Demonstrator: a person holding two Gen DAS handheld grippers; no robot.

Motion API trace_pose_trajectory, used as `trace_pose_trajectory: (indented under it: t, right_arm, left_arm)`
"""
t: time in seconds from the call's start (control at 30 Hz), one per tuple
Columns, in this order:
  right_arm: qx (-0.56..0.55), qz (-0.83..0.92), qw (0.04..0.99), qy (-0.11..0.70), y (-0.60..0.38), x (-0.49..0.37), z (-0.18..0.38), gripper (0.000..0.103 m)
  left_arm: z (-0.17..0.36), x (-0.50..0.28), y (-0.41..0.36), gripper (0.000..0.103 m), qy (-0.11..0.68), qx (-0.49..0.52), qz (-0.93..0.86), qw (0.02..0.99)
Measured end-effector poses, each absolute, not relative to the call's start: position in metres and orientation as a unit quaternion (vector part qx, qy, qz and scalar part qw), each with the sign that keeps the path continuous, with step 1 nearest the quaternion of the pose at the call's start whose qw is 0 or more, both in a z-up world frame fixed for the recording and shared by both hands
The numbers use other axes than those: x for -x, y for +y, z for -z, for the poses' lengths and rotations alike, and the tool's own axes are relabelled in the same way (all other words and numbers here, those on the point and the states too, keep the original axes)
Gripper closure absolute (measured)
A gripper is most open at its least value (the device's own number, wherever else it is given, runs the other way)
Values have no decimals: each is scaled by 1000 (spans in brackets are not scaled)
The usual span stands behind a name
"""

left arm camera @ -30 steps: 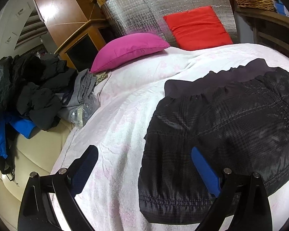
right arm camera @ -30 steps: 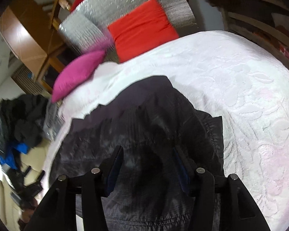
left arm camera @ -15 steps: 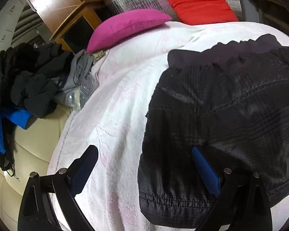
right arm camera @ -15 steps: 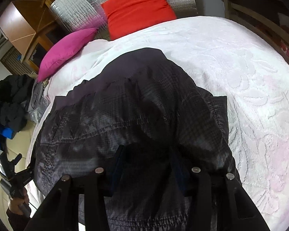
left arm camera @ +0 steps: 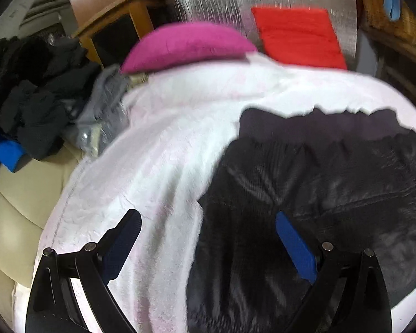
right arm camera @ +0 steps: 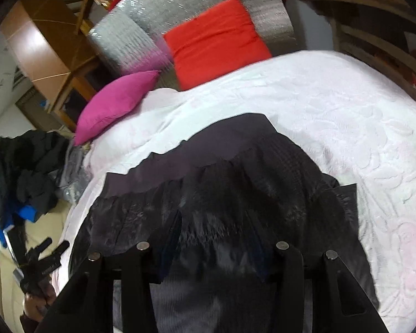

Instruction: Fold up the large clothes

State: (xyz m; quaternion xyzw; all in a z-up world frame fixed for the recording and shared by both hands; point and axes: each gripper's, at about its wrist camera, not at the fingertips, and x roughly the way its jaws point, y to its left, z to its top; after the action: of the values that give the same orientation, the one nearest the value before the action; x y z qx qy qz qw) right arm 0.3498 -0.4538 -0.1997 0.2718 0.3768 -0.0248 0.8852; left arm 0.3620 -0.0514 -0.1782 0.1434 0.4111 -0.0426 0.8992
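A black shiny jacket point(left arm camera: 332, 194) with a ribbed hem lies on the white bedspread point(left arm camera: 166, 152). My left gripper point(left arm camera: 208, 238) is open over its left edge, one blue pad over the bedspread, the other over the jacket. In the right wrist view the jacket point(right arm camera: 235, 188) fills the middle. My right gripper point(right arm camera: 213, 241) stands over it with the jaws partly apart and dark fabric bunched between them; whether it grips the fabric is unclear. The left gripper point(right arm camera: 38, 260) also shows there at the bed's left edge.
A magenta pillow point(left arm camera: 185, 44) and a red cushion point(left arm camera: 296, 36) lie at the head of the bed against a silver padded board point(right arm camera: 141, 36). A heap of dark and blue clothes point(left arm camera: 33, 105) sits on a cream sofa point(left arm camera: 22, 183) to the left. Wooden furniture point(right arm camera: 41, 44) stands behind.
The left gripper has tilted up and drawn back a little, staying open. The right gripper has moved over the jacket, and the fabric now bunches up between its fingers.
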Motion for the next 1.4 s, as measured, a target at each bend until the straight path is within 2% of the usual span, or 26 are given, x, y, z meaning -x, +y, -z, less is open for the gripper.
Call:
trace_pose_trajectory:
  t: [0.17,0.3,0.43,0.57,0.63,0.67,0.97,1.23,1.4]
  right_arm:
    - [-284,49,857,427,-460,-368,230,53]
    - [-284,31,861,421,-460,-360,223,51]
    - [-301,6,866,399,-475,-340,211,44]
    - [-327,9,870,370,-506,-316,205,42]
    - [-358,14,863,356,-527,-304,208,31]
    - [-372,16,859,352,-537,-300,210,30]
    - [-438,-1,815,380,-583,-293,242,30]
    - [-446,-44,788,422,-599,-302,281,30]
    - [-455,-89,776,428,-602,-311,300,27]
  left_arm:
    - [213,-382,-49,6,476,-128,44,869]
    - [202,-379,-36,6,478,-93,62,871]
    - [192,-376,-16,6,471,-55,99,875]
    - [183,-381,9,6,466,6,141,873]
    - [183,-387,21,6,475,51,173,861]
    - [185,-390,27,6,481,73,185,854]
    - [214,-414,46,6,519,223,256,785]
    - [248,-431,30,6,566,239,294,733]
    - [253,-437,17,4,563,235,319,725]
